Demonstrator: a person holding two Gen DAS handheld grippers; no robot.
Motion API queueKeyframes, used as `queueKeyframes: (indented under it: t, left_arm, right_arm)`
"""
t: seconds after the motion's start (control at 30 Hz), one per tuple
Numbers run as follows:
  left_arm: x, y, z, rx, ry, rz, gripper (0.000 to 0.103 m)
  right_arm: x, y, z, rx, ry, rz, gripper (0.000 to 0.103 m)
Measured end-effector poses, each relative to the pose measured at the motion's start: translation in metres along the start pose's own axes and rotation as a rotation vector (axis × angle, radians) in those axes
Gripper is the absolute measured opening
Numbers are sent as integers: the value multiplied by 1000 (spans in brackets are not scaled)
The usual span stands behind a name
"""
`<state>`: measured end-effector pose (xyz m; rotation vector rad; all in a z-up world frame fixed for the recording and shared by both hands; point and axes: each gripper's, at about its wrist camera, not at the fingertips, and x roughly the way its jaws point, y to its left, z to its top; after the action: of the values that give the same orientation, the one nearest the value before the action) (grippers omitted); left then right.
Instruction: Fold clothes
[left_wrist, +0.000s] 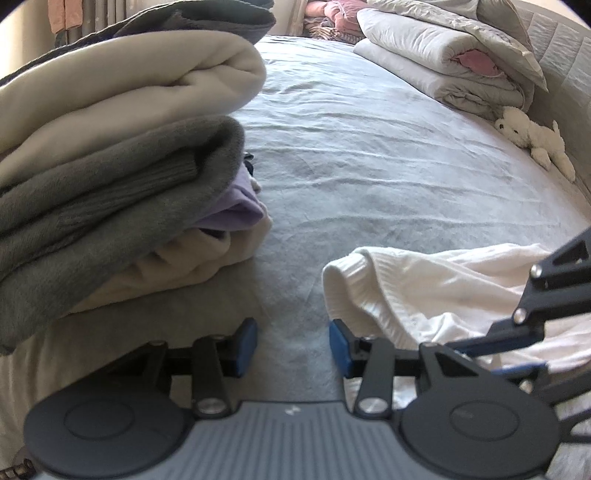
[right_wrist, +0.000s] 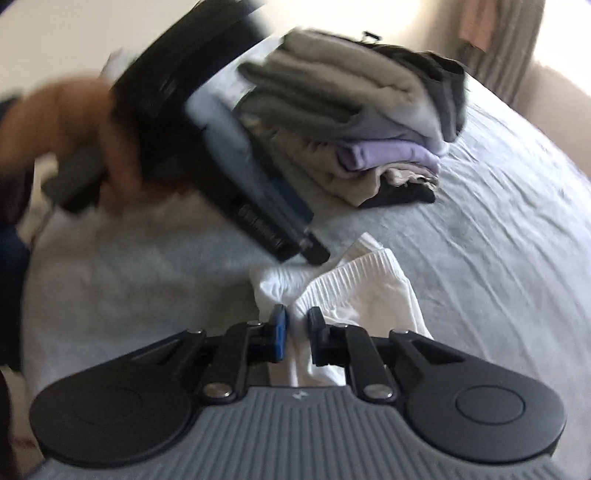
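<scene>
Two tools work low over the bed (left_wrist: 369, 155), each held in a person's hand. The right tool (right_wrist: 295, 334) has its blue pads nearly together on a bunched fold of the white garment (right_wrist: 354, 291), which runs up between them; the cloth looks pinched, though the picture is blurred by motion. The left tool (left_wrist: 293, 345) has its pads spread apart with only bare grey sheet between them, gripping nothing; its right pad sits just beside the ribbed cuff of the white garment (left_wrist: 424, 288), which lies crumpled on the sheet. The hand (right_wrist: 110, 147) holding the left tool shows in the right view, beyond the white garment.

Farther to the left stands a stack of folded clothes (left_wrist: 110, 177): beige at the bottom, then lilac, grey, cream, and dark grey on top. At the far end of the bed lies a folded quilt (left_wrist: 443, 62) with pink showing inside, and a white plush toy (left_wrist: 532, 136) rests near the bed's edge.
</scene>
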<state>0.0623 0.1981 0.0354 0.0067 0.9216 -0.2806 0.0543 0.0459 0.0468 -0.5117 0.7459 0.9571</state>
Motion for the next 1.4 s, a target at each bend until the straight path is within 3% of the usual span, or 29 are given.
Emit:
queueKeyframes:
  t: [0.23, 0.37, 0.5, 0.7, 0.97, 1.23, 1.33, 1.4]
  left_arm:
    - [-2, -5, -2, 33, -3, 17, 44]
    - [-2, -9, -3, 82, -3, 36, 44]
    - [-2, -8, -3, 87, -1, 30, 44]
    - [-3, -10, -4, 121, 2, 33, 44]
    - [-11, -15, 5, 114, -68, 15, 44]
    - [-1, -19, 13, 179, -130, -33, 43]
    - [0, -18, 15, 167, -157, -50, 43]
    - [4, -18, 18, 150, -170, -40, 43]
  right_arm:
    - [-20, -25, -2, 195, -100, 78, 13]
    - [-26, -36, -1, 250, -106, 112, 13]
    - [-26, -33, 1, 220, -93, 111, 14]
    - [-36, -40, 10, 275, -133, 202, 13]
    - [-38, -54, 26, 369, -177, 21, 13]
    - [-55, -59, 26, 519, -264, -28, 13]
    - [-55, -63, 26, 570, -277, -57, 13]
    - [-53, -61, 26, 577, -289, -34, 13]
